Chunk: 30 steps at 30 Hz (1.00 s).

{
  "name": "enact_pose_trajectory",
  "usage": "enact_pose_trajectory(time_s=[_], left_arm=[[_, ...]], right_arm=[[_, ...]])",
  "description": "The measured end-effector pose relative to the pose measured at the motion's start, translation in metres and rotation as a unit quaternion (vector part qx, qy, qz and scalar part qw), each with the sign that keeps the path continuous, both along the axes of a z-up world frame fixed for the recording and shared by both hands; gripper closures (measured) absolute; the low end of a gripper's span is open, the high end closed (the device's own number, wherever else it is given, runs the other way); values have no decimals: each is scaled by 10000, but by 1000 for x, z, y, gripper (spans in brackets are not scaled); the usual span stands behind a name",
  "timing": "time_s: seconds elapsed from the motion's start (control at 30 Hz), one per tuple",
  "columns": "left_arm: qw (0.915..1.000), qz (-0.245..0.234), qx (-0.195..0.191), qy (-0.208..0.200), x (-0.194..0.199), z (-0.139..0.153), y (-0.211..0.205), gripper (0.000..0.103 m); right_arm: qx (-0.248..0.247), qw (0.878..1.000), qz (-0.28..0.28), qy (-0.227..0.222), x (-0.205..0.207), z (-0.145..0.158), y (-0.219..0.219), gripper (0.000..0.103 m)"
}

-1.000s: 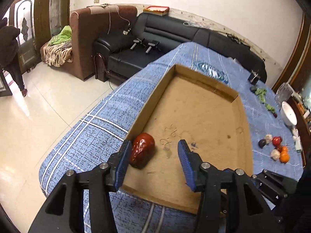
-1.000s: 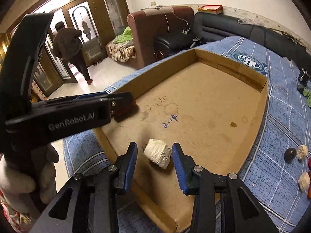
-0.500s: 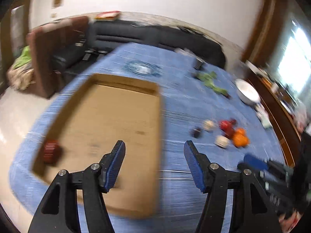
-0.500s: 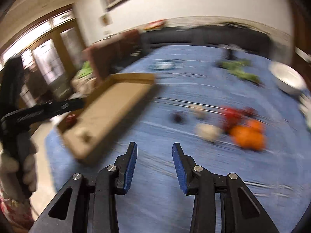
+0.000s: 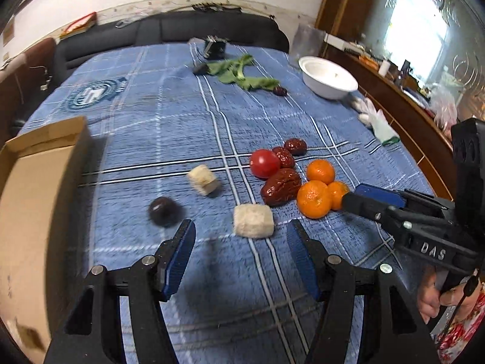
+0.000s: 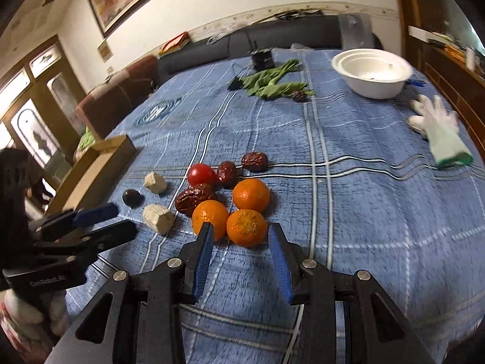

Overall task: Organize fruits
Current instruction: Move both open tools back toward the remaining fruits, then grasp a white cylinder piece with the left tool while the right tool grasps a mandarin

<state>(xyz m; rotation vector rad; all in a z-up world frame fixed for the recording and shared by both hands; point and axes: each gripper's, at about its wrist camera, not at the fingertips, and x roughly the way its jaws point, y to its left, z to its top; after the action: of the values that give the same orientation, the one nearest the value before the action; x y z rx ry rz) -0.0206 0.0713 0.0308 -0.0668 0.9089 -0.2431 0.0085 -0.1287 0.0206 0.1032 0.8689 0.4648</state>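
White letters "DAS" stand on the black body of the right gripper (image 5: 372, 201), at the right edge of the left wrist view. In the right wrist view, small pale lettering, seemingly "GenRobot.AI", runs along the black body of the left gripper (image 6: 110, 221) at lower left. The round white emblem (image 5: 96, 92) printed on the blue cloth carries marks too blurred to read.
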Motion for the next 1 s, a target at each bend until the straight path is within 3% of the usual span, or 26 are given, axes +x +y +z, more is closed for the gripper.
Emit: enact_pose_trajectory(time_s=[0.2, 0.3, 0.37, 0.67, 0.73, 0.77, 1.0], left_arm=[[9996, -127, -6, 249, 24, -18, -12, 44], [9997, -144, 79, 156, 23, -18, -16, 48], [9995, -185, 212, 114, 21, -19, -20, 74], [9995, -200, 245, 30, 15, -19, -20, 74], [9995, -194, 263, 16, 14, -19, -20, 74], [9996, -180, 232, 35, 14, -19, -19, 74], [9999, 28, -78, -89, -8, 4, 1, 74]], right_arm=[[-231, 9992, 309, -46, 7, -10, 7, 60], [-331, 9988, 348, -110, 10, -9, 6, 60], [-348, 9987, 371, -89, 11, -10, 4, 60], [-522, 9978, 403, -115, 14, -16, 6, 61], [-606, 9973, 377, -172, 15, -14, 10, 65], [-578, 9975, 358, -168, 15, -14, 10, 71], [-378, 9990, 113, -204, -1, 6, 1, 71]])
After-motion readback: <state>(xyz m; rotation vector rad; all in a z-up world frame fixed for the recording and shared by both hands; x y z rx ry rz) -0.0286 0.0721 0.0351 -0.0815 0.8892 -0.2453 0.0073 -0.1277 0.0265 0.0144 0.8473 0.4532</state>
